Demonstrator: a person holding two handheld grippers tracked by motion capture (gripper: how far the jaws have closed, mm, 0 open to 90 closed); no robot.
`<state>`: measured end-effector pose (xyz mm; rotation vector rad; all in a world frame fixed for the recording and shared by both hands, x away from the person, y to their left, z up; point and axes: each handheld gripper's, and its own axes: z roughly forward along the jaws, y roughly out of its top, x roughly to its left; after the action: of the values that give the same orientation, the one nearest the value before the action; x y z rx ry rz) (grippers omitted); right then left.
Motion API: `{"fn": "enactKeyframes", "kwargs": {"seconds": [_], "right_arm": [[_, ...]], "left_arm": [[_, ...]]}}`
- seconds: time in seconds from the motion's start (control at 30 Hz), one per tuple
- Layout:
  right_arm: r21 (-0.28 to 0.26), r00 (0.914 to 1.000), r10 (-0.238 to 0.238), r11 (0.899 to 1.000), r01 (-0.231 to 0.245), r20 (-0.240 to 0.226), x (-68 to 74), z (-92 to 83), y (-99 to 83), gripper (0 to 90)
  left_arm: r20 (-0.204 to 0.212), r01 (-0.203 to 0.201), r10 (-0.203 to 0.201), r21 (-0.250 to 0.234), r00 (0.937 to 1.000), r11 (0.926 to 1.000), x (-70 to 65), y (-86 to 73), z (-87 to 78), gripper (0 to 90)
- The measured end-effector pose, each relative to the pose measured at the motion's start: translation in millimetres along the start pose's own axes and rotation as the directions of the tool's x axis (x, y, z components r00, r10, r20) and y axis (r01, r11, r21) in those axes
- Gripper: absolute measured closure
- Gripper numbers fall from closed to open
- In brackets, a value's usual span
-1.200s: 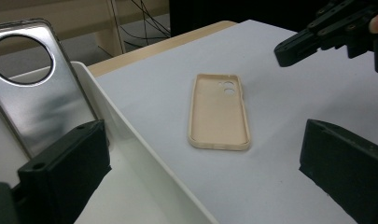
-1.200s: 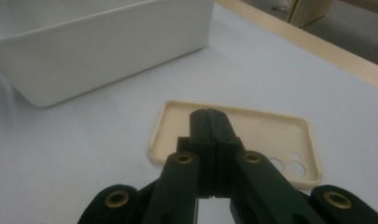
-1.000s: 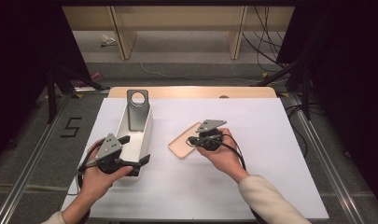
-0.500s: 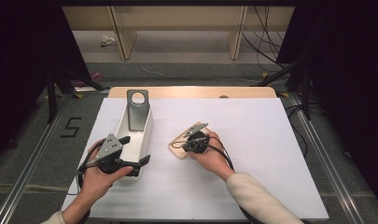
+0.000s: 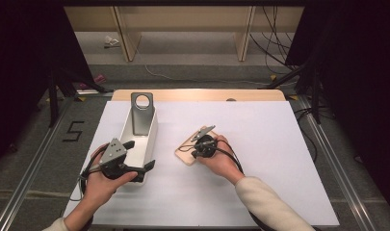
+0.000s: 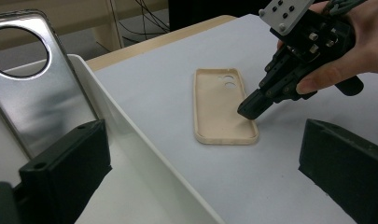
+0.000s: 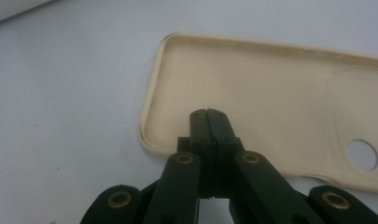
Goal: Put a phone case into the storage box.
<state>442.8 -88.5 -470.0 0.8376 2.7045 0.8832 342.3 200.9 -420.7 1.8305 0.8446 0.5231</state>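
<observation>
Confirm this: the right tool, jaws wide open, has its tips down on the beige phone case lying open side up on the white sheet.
One thing is wrong: the right tool has its jaws shut, pressed together with nothing between them, as the right gripper view shows. The rest stands: its tips are down on the beige phone case, which lies open side up on the white sheet.

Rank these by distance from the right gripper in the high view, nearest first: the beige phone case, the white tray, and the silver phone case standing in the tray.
From the right gripper:
1. Beige phone case: right under its shut jaws, mid-table.
2. White tray: to the left, with the left gripper at its near end.
3. Silver phone case: upright at the tray's far end.
</observation>
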Motion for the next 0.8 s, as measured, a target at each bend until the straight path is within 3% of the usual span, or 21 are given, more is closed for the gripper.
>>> {"fn": "enactKeyframes", "kwargs": {"seconds": [0.27, 0.57, 0.8], "right_arm": [[0.083, 0.9996, -0.029, 0.996, 0.028, 0.003, -5.5, -10.5, -4.0, 90.0], [0.141, 0.9973, -0.071, 0.988, 0.067, 0.021, -15.6, -20.7, -11.9, 90.0], [0.173, 0.9959, -0.077, 0.983, 0.068, 0.047, -25.9, -28.3, -18.4, 90.0]], "left_arm": [[0.003, -0.001, 0.001, 0.004, 1.0000, 1.0000, 0.0, -0.6, 0.7, 1.5], [0.004, -0.001, 0.001, 0.004, 1.0000, 1.0000, -0.9, -0.5, 0.8, 1.5], [0.006, -0.003, 0.003, 0.005, 1.0000, 1.0000, -1.3, -0.5, 0.9, 1.5]]}}
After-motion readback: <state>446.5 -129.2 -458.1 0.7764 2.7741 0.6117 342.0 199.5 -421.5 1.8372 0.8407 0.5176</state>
